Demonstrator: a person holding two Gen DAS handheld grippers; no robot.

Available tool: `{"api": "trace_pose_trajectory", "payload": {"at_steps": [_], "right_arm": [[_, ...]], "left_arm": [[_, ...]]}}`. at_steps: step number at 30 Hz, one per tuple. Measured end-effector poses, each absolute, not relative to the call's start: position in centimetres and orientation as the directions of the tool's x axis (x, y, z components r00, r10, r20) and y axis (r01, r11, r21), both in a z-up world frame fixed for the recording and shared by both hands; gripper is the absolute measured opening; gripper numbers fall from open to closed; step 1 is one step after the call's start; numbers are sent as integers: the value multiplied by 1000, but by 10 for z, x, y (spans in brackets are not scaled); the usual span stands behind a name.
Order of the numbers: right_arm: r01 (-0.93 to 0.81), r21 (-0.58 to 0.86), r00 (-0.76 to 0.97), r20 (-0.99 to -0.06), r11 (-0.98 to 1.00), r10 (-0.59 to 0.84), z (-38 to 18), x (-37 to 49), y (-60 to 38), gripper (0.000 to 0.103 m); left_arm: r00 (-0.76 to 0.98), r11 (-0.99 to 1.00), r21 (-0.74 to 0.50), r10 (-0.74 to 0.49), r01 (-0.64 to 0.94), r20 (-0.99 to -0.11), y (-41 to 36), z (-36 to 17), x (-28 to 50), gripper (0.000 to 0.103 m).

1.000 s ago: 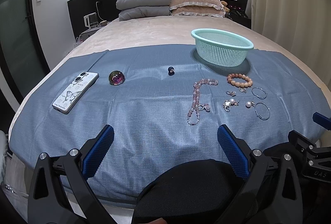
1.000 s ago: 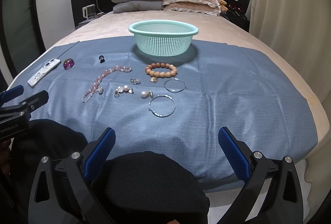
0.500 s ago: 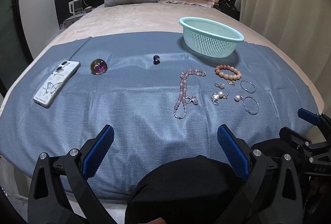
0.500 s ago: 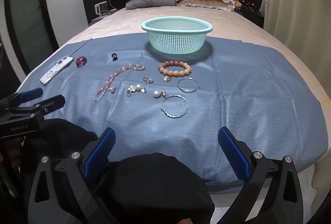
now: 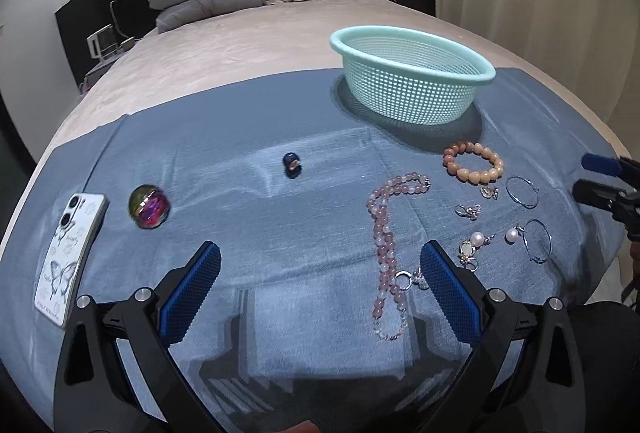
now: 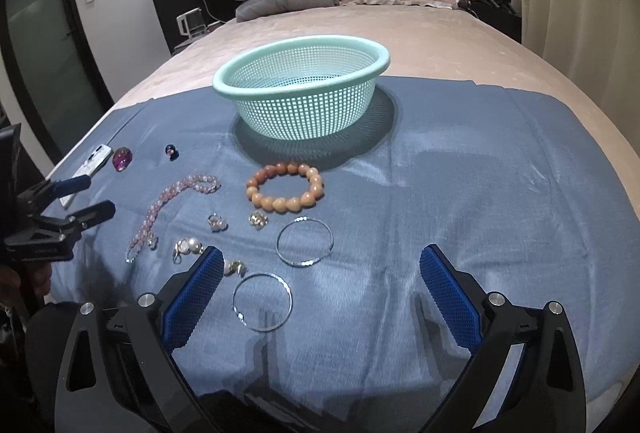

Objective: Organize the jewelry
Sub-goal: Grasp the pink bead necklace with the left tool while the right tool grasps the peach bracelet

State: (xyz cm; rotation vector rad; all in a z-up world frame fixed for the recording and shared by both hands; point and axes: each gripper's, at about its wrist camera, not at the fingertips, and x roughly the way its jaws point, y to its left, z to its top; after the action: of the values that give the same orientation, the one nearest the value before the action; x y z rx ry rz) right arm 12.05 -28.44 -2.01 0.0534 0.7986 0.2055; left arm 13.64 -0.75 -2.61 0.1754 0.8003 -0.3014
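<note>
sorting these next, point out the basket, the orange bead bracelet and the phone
basket (image 6: 256, 95): right wrist view, on its near rim
orange bead bracelet (image 6: 276, 204): right wrist view, on a near-side bead
phone (image 5: 66, 265): left wrist view, on the butterfly case back

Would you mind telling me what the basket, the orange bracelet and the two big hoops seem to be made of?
Basket: moulded plastic, mint green, matte, with a regular grid of holes.
Orange bracelet: smooth rounded beads with a soft sheen, probably polished stone or resin.
Hoops: thin silvery wire with bright glints, probably metal.
</note>
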Motion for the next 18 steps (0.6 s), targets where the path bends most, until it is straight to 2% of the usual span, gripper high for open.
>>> {"api": "trace_pose_trajectory", "payload": {"at_steps": [5,7,8,12,14,18], "right_arm": [[-226,99,670,-706,969,229,-28,161,-266,90],[-238,90,646,-729,967,227,-35,179,-261,64],[-235,96,631,-742,967,227,-39,187,-260,62],[-222,109,586,-780,969,222,-62,212,-262,61],[-225,106,597,-771,968,223,-69,212,-263,61],[-229,59,614,-766,972,191,-75,208,-256,63]], "left_arm": [[626,898,50,-263,437,-734,-30,-32,157,98],[608,891,36,-279,453,-744,-34,-36,168,98],[604,891,39,-274,452,-748,-36,-38,174,98],[558,885,31,-266,465,-786,-41,-55,193,98],[508,883,0,-269,469,-818,-42,-69,202,99],[533,875,11,-285,484,-797,-41,-74,199,99]]}}
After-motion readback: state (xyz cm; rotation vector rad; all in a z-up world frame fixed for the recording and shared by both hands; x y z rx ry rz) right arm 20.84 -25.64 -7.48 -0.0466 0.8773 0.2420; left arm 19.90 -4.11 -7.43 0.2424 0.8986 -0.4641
